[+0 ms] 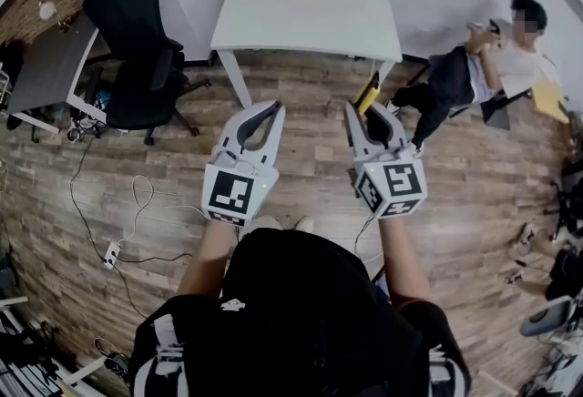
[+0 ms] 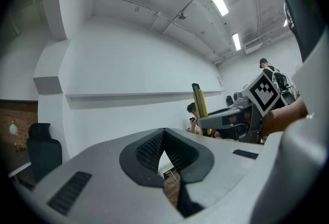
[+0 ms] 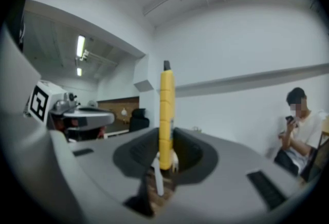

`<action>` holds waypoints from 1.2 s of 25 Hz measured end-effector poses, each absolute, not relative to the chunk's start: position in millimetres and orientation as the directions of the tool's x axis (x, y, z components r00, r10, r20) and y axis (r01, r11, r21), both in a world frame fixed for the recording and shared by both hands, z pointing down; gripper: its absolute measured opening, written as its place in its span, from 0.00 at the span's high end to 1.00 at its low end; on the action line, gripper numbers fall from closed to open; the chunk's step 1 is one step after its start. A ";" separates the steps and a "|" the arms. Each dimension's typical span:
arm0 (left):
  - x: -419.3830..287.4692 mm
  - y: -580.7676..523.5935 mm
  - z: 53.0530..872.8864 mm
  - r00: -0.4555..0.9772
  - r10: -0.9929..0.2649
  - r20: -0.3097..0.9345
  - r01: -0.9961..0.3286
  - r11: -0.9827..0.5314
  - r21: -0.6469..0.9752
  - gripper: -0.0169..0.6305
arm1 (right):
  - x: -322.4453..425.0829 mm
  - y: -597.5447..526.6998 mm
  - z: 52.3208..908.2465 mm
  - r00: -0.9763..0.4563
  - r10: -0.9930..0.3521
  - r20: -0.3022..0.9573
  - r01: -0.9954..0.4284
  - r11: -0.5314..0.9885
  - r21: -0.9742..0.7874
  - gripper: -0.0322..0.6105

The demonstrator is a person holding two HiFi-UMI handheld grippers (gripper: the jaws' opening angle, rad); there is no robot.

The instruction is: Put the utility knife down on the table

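We see the right gripper clamping the yellow utility knife, which stands upright; the white table lies at 12 o'clock. At 9 o'clock, our left gripper is closed, empty.

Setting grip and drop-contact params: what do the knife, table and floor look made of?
Knife: yellow body, likely moulded plastic, matte, with segmented ridges; the dark tip's material is unclear.
Table: smooth, even white top and legs; laminate or painted board, can't tell which.
Floor: brown planks with grain and staggered seams; real wood or wood-look laminate, open.
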State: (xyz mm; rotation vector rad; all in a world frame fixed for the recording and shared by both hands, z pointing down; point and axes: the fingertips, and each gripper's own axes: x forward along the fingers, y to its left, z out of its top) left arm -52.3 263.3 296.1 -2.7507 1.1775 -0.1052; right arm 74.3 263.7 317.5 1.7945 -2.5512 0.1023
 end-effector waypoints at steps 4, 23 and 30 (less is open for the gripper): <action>-38.2 270.9 306.1 0.683 -0.730 0.025 -0.718 -0.677 -0.161 0.95 | 90.0 266.6 322.3 -0.346 -0.937 0.048 -0.938 0.344 -0.050 0.79; -11.1 240.2 314.1 0.696 -0.717 0.031 -0.701 -0.689 -0.185 0.95 | 112.7 239.6 339.8 -0.338 -0.939 0.063 -0.940 0.333 -0.078 0.79; -11.3 194.7 313.8 0.690 -0.723 0.025 -0.711 -0.684 -0.163 0.95 | 112.5 195.1 339.2 -0.340 -0.938 0.070 -0.940 0.336 -0.061 0.79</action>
